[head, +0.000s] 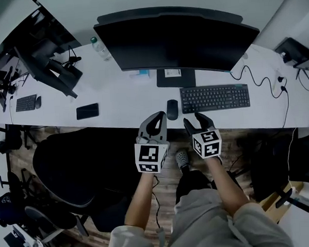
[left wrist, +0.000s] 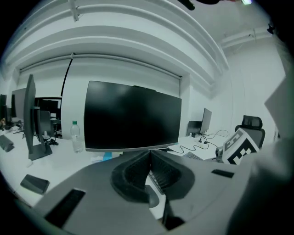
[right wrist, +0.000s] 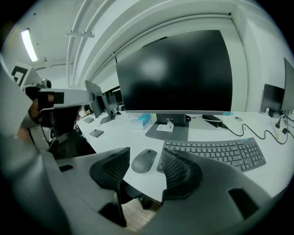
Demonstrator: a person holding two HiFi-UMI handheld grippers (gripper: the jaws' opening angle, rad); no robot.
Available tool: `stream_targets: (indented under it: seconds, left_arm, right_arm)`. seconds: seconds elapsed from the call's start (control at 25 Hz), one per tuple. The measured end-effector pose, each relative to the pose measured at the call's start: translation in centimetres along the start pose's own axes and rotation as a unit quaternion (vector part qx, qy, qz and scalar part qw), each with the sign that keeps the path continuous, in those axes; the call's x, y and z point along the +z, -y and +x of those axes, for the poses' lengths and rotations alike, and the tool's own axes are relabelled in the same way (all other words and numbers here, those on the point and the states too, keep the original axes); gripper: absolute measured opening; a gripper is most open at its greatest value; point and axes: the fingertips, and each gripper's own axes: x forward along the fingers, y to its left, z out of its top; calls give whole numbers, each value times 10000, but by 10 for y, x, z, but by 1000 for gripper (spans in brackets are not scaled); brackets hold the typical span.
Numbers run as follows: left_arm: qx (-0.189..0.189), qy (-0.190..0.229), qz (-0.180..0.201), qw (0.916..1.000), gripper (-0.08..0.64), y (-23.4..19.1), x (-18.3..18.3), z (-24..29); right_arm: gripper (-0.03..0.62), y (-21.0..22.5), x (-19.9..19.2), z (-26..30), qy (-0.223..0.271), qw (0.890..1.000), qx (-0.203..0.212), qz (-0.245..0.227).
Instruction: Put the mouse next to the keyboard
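Right gripper (right wrist: 146, 155) jaws wide, empty, mouse (right wrist: 143, 161) just left of keyboard (right wrist: 216, 151) beyond, left gripper (left wrist: 149, 156) jaws closed, empty, facing monitor (left wrist: 133, 117) and bottle (left wrist: 76, 136) instead

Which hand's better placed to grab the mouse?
Right. The right tool is open, with the mouse framed just ahead between its jaws. The left tool is shut and faces the monitor.
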Motion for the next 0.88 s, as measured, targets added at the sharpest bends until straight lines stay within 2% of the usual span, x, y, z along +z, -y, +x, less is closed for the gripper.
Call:
stream_targets:
  seconds: [0.2, 0.36, 0.48, 0.6, 0.68, 0.88]
  left_arm:
    - [-308, 224, 530, 9979, 23, -4, 28, 10]
    - [-427, 58, 846, 9955, 23, -15, 22, 30]
    - [-503, -77, 813, 9954, 23, -24, 8, 39]
    - [-896, -308, 695, 9931, 23, -23, -11, 44]
    - [-1021, -404, 650, 9918, 23, -22, -21, 48]
    - [-851, -545, 804, 9916, 23, -30, -33, 51]
  right_arm:
    - [230, -3, -3, 28, -177, 9996, -104, 215]
    - [229, -12, -11, 53, -392, 9986, -61, 343]
    - [233, -16, -18, 70, -585, 9974, -82, 407]
    - [236, -16, -31, 85, -826, 9954, -84, 488]
    - [238, -12, -38, 91, -933, 9940, -149, 543]
    - [250, -8, -47, 104, -1072, 9913, -296, 707]
